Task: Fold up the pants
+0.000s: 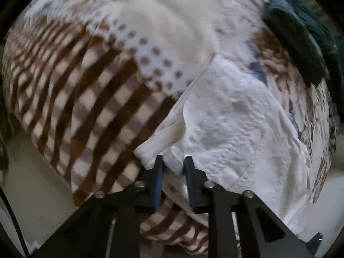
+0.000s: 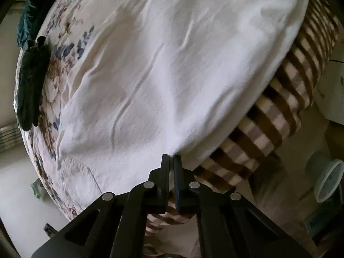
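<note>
White pants [image 1: 232, 116] lie on a bed covered by a brown checked and floral blanket [image 1: 90, 99]. In the left wrist view my left gripper [image 1: 173, 161] is shut on a bunched edge of the pants near the waistband, at the bed's near edge. In the right wrist view the pants [image 2: 172, 64] spread wide and wrinkled across the bed. My right gripper [image 2: 171, 157] is shut on the near edge of the pants, over the checked blanket [image 2: 268, 133].
A dark green garment [image 1: 301, 43] lies at the far right of the bed; it also shows in the right wrist view [image 2: 32, 81] at the left. A clear plastic container [image 2: 329, 178] stands on the floor at right. Pale floor surrounds the bed.
</note>
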Available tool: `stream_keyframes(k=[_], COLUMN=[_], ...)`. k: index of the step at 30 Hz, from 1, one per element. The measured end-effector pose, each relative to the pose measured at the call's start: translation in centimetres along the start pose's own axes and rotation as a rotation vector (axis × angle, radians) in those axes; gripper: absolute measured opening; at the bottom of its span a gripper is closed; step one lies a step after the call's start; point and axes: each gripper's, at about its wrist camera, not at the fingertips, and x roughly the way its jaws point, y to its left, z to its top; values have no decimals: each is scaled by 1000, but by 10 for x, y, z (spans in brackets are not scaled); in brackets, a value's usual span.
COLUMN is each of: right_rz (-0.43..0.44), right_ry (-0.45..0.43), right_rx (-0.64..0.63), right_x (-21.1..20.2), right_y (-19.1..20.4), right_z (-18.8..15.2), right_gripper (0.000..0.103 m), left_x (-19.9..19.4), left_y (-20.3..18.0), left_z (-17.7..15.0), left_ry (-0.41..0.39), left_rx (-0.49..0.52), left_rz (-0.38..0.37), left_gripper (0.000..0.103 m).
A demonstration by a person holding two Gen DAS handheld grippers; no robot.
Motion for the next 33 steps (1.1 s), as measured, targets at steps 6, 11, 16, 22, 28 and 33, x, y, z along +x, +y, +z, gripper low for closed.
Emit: stream_keyframes(k=[6, 11, 16, 22, 28, 33], right_rz=[-25, -54, -42, -16, -121, -111], right_ry=[13, 131, 192, 126, 368, 337], right_rx=[-116, -88, -180, -602, -952, -996], right_x=[-15, 14, -7, -24, 71, 70], right_y=[14, -1, 25, 150, 249, 254], right_z=[-10, -3, 11, 62, 113, 129], right_gripper=[3, 5, 50, 72, 69, 4], left_x=[-20, -3, -49, -51, 17, 62], left_y=[8, -1, -46, -140, -227, -233], left_z=[2, 4, -11, -20, 8, 21], left_ry=[-8, 59, -42, -170, -123, -38], left_rx=[28, 58, 223, 405, 562, 607], left_rz=[-3, 45, 226, 254, 205, 269], left_gripper=[13, 20, 48, 92, 92, 93])
